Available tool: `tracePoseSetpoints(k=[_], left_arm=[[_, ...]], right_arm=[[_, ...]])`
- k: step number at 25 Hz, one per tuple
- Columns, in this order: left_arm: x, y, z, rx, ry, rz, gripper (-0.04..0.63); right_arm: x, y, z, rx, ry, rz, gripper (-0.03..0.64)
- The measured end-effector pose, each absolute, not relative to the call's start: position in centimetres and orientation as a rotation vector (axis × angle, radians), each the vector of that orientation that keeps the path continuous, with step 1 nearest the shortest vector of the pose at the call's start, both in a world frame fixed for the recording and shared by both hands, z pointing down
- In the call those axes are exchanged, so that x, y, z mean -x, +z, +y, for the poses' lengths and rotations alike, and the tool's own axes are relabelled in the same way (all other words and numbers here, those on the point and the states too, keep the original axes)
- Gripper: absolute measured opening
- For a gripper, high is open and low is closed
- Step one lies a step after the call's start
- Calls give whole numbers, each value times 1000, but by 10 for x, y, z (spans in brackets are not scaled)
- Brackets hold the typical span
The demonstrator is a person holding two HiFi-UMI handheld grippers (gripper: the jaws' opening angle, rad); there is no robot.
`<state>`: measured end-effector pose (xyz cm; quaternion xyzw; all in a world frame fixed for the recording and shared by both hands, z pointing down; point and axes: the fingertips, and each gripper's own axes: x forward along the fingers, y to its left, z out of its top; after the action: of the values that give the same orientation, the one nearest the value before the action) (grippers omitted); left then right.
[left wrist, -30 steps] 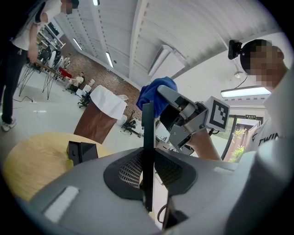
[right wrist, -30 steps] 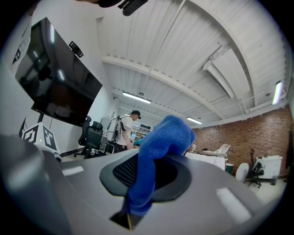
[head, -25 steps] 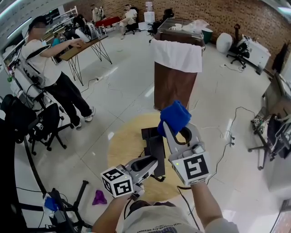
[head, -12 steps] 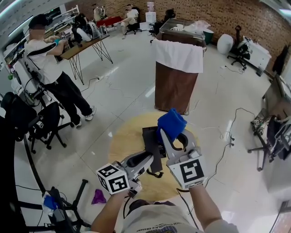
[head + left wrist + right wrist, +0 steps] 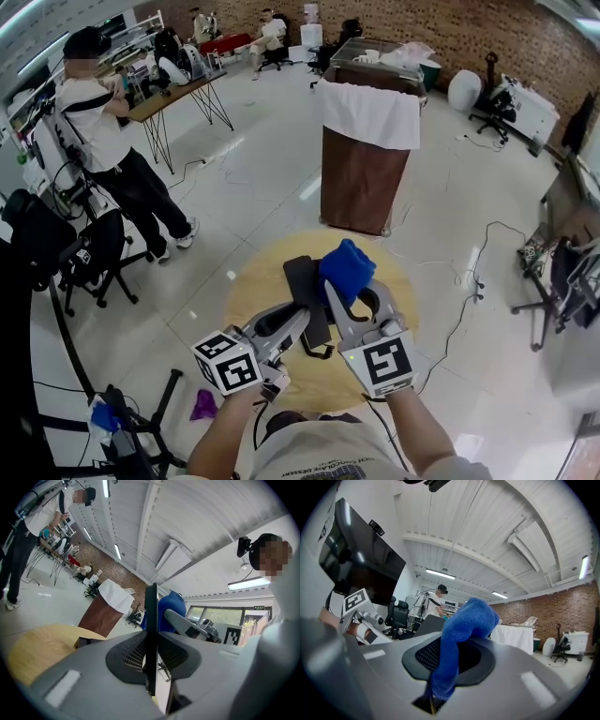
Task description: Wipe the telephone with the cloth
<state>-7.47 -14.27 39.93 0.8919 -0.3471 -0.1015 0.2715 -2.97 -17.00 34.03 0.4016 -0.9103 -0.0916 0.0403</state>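
Clamping telephone [image 5: 304, 279] in left gripper [image 5: 298, 319] | pinching cloth [image 5: 347, 266] in right gripper [image 5: 349, 289], beside telephone | round table [image 5: 251, 292] beneath, draped cabinet [image 5: 360, 178] beyond

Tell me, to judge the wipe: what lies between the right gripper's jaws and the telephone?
Only the blue cloth, clamped in those jaws; the head view shows it.

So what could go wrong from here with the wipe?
The left gripper pinches the thin telephone over the table; pressure from the cloth might twist it loose. The cloth sits bunched in the right gripper, so rubbing could drag it out.
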Motion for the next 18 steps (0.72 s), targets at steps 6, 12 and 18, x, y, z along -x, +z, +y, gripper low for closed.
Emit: tracePoseSetpoints(k=[6, 12, 18], left_arm=[[79, 392, -148, -2410, -290, -943, 63], [82, 383, -150, -2410, -296, -964, 63], [86, 373, -153, -2418, -316, -969, 63]], right_arm=[[29, 354, -161, -1217, -244, -2782, 60], [27, 369, -152, -1207, -207, -2765, 60], [26, 379, -142, -1195, -159, -2770, 60]])
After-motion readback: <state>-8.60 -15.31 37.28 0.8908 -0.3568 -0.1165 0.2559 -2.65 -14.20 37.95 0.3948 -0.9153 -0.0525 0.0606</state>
